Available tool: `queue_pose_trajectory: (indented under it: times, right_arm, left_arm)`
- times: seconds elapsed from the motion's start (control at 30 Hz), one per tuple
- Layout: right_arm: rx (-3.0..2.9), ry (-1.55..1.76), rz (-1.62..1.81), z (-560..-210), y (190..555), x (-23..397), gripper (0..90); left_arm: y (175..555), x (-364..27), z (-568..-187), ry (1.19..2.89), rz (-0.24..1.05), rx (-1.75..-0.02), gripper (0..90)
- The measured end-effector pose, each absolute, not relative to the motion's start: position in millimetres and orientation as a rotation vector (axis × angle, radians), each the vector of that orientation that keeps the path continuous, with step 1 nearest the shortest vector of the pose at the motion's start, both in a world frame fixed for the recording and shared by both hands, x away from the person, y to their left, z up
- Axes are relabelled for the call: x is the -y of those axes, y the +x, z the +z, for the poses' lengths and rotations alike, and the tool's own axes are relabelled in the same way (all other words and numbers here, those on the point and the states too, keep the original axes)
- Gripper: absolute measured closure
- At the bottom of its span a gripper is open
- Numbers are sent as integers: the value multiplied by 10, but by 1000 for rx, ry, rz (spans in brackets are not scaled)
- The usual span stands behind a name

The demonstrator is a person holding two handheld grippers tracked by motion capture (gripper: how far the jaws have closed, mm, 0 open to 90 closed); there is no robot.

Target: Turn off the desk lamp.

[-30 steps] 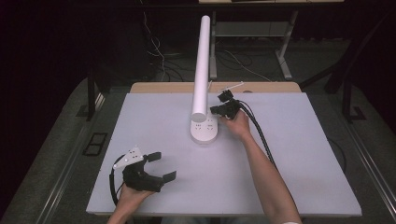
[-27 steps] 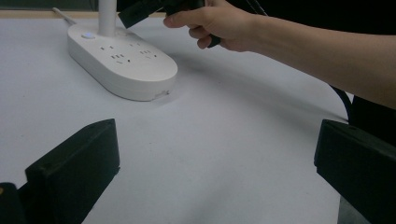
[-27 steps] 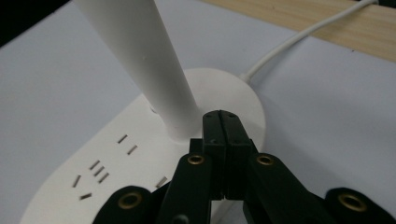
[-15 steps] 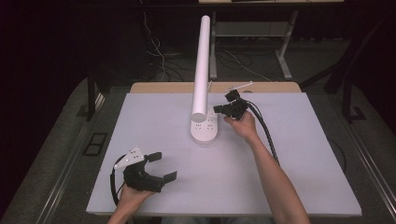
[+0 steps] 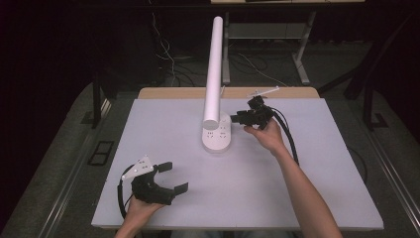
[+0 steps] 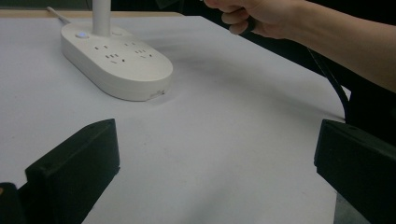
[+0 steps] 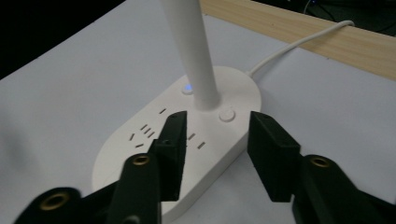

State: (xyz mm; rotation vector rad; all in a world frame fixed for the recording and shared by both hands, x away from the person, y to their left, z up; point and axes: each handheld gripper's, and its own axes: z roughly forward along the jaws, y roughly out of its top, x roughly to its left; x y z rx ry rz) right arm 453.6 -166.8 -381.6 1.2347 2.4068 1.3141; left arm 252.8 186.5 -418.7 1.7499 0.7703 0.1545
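A white lamp stands mid-table: an oval base [image 5: 216,137] with socket slots and a tall white tube [image 5: 214,69] rising from it. My right gripper [image 5: 236,119] hovers at the base's right side, open, its jaws pointing at it. In the right gripper view the right gripper [image 7: 217,126] frames the base [image 7: 121,154], a round button [image 7: 227,115] and a small blue light [image 7: 187,87]. My left gripper [image 5: 173,176] rests open at the front left, holding nothing. The left gripper [image 6: 217,140] looks toward the base [image 6: 116,65] from well away.
A white cord [image 7: 299,44] runs from the base over the wooden back edge [image 7: 303,28]. The white table top [image 5: 297,198] spreads wide around the lamp. The person's right hand [image 6: 261,16] and black cables [image 5: 289,139] lie right of the base.
My right gripper has drifted slightly to the right, away from the tube, staying open. The left gripper has not moved.
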Motion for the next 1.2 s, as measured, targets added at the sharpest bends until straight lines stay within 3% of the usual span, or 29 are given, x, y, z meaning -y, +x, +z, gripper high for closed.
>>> queue_pose_trajectory:
  times: [0.23,0.3,0.37,0.4,1.2]
  right_arm:
    - [-2395,1205,1304,-3716,4339,1757,254]
    - [-2396,1191,1300,-3687,4274,1797,123]
    - [-2399,1214,1286,-3665,4207,1846,85]
    - [-2402,1218,1302,-3658,4177,1877,0]
    - [-2308,1225,1396,-3716,3218,2539,7]
  left_arm:
    - [2522,-1853,-4186,1748,154,-772,0]
    - [2520,-1852,-4185,1749,153,-770,0]
    - [2518,-1848,-4185,1747,152,-770,0]
    - [2517,-1847,-4185,1747,152,-769,0]
    - [2513,-1846,-4183,1742,150,-771,0]
